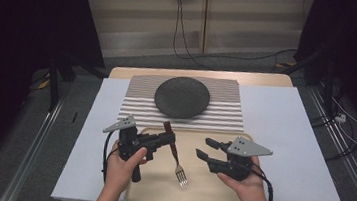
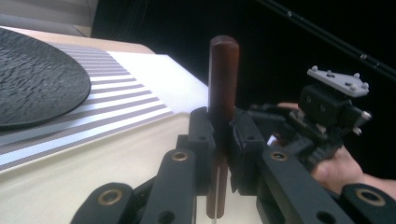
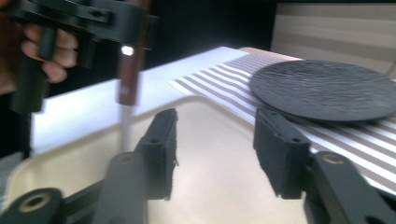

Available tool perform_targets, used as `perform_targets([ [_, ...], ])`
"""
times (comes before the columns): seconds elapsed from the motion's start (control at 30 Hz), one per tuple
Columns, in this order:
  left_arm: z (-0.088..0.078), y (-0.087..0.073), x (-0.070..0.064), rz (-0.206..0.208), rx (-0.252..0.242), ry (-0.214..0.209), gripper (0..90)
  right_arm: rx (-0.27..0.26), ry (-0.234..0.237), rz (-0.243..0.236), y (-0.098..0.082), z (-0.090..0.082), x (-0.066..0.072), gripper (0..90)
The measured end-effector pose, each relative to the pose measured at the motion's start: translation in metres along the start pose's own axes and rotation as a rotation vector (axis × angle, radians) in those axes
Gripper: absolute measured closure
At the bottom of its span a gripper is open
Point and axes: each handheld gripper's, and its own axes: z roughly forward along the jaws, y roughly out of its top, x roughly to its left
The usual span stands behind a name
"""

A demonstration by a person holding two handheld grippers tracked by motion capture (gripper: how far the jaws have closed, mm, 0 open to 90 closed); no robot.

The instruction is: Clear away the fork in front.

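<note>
A fork [image 1: 176,156] with a dark red-brown handle [image 2: 222,79] hangs over the cream tray [image 1: 207,194], tines toward the person. My left gripper [image 1: 170,139] is shut on the handle; in the left gripper view the handle stands upright between the two pads. In the right gripper view the fork's handle [image 3: 129,70] shows at upper left, held by the other gripper. My right gripper [image 1: 205,148] is to the right of the fork, open, with nothing between its fingers [image 3: 161,149]. A dark round plate [image 1: 182,97] lies on a striped placemat [image 1: 225,113] beyond the tray.
A white sheet [image 1: 287,142] covers the table under the tray and placemat. Dark stands and cables flank the table on the floor. Bare tray surface lies below both grippers.
</note>
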Motion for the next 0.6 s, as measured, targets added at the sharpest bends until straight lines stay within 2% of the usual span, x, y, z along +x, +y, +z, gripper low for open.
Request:
perform_targets([
  [0.27,-0.01,0.002,0.004,0.012,0.059,0.025,81.0,-0.011,-0.058,-0.002,-0.003,-0.015,-0.011,34.2],
  [0.4,-0.014,0.002,0.008,-0.002,0.061,0.028,81.0,-0.014,-0.075,-0.002,-0.004,-0.021,-0.016,30.5],
  [0.57,-0.021,0.006,0.009,0.01,0.088,0.041,81.0,-0.002,-0.091,0.003,-0.007,-0.027,-0.021,26.5],
  [0.6,-0.022,0.007,0.009,0.002,0.084,0.042,81.0,-0.001,-0.098,0.003,-0.008,-0.029,-0.023,26.0],
])
